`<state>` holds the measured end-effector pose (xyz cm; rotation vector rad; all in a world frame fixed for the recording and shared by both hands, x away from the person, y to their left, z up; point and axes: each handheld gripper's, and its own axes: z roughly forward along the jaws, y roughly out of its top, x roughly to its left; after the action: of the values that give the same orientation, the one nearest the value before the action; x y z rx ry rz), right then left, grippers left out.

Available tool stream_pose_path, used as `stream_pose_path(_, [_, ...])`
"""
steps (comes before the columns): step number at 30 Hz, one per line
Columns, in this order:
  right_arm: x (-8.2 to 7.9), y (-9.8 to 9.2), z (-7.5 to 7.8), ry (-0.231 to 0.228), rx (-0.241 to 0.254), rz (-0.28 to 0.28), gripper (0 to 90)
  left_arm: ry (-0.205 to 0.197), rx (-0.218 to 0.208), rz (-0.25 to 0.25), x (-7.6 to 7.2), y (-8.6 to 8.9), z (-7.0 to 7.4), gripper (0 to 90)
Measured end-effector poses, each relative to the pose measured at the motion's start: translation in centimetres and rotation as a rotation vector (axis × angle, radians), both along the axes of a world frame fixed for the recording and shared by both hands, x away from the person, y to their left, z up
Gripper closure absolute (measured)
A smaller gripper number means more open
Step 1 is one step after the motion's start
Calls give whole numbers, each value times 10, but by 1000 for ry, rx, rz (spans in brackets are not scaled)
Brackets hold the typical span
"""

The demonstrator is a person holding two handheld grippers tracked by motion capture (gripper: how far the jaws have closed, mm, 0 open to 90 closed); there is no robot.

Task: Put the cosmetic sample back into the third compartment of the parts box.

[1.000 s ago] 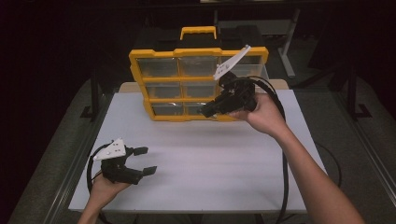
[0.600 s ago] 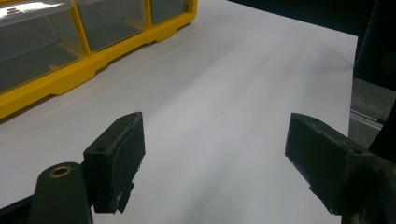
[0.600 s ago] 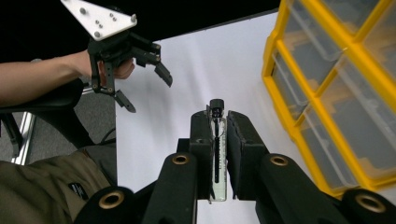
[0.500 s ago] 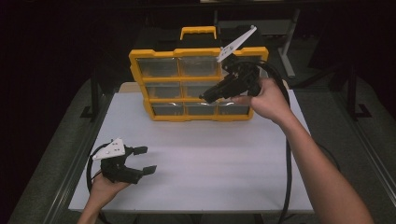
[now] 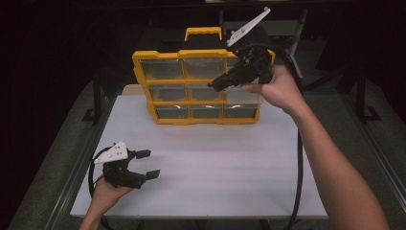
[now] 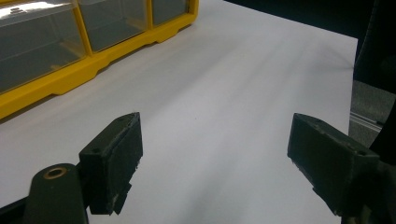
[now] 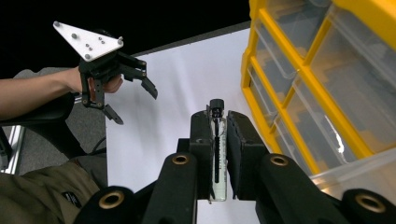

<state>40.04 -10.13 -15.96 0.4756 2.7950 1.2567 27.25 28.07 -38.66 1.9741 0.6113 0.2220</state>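
A yellow organizer [image 5: 143,76] with clear drawers stands upright at the back of the white table [image 5: 230,163]. My right gripper [image 5: 216,86] hangs in front of its upper right drawers, pointing left. In the right gripper view it [image 7: 218,122] is shut on a small clear vial [image 7: 217,158] with a black cap, beside the organizer [image 7: 303,74]. A clear drawer edge [image 7: 359,172] juts out at the lower right of that view. My left gripper [image 5: 148,164] rests near the table's front left, open with nothing between its jaws [image 6: 215,158]; it also appears in the right gripper view [image 7: 136,106].
The organizer has a yellow carry handle [image 5: 203,31] on top. Bare white tabletop [image 6: 224,84] stretches between the left gripper and the organizer's base [image 6: 70,74]. Black cables trail from both grippers, one hanging off the table's right side [image 5: 299,167]. Dark floor surrounds the table.
My right gripper has risen with the vial, from the organizer's middle row to its upper right drawers. The left gripper has stayed in place.
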Motion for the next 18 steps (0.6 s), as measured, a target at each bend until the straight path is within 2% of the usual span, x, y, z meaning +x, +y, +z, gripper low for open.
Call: stream_pose_path(18, [14, -17, 26, -11, 14, -52, 801, 9, 1, 3, 0, -1, 0, 162])
